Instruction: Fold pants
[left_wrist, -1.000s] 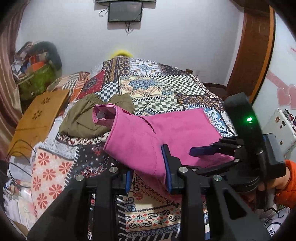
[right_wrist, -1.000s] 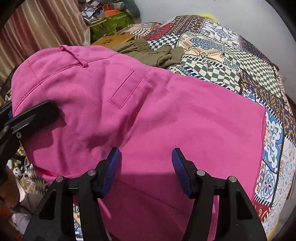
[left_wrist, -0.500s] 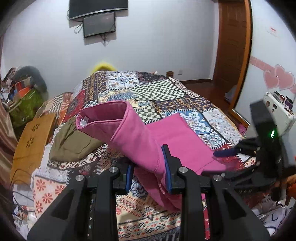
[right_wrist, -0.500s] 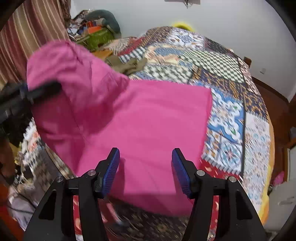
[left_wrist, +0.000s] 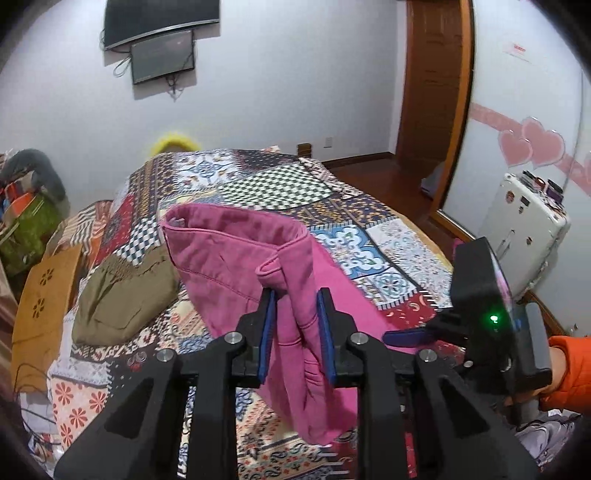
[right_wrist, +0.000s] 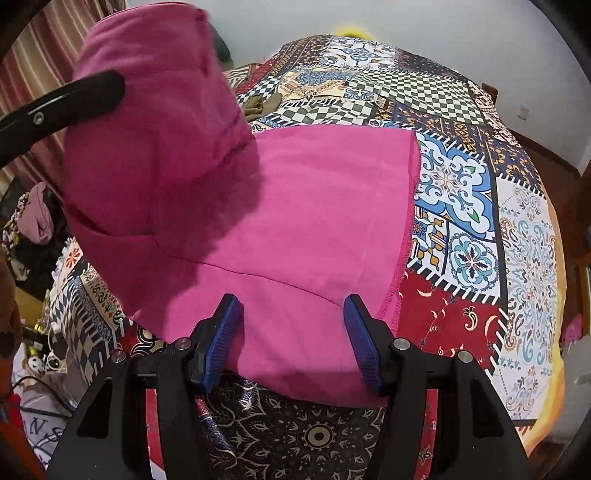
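Note:
Pink pants (left_wrist: 236, 258) lie on a patchwork bedspread (left_wrist: 280, 188). My left gripper (left_wrist: 295, 336) is shut on the waistband end and holds it lifted above the bed, the cloth hanging down between the pads. In the right wrist view the lifted waist (right_wrist: 155, 110) hangs at upper left with a left gripper finger (right_wrist: 74, 96) against it, and the legs (right_wrist: 314, 221) lie flat on the bedspread (right_wrist: 480, 206). My right gripper (right_wrist: 293, 339) is open, over the near edge of the flat cloth, and also shows in the left wrist view (left_wrist: 480, 321).
Olive-green pants (left_wrist: 122, 295) lie on the bed left of the pink ones. A wooden board (left_wrist: 44, 295) and piled bags (left_wrist: 26, 218) stand at the left. A white case (left_wrist: 524, 229) and a door (left_wrist: 432, 85) are to the right.
My left gripper has raised the waistband end higher and carried it over towards the legs. My right gripper has drawn back to the near edge of the cloth and stays open.

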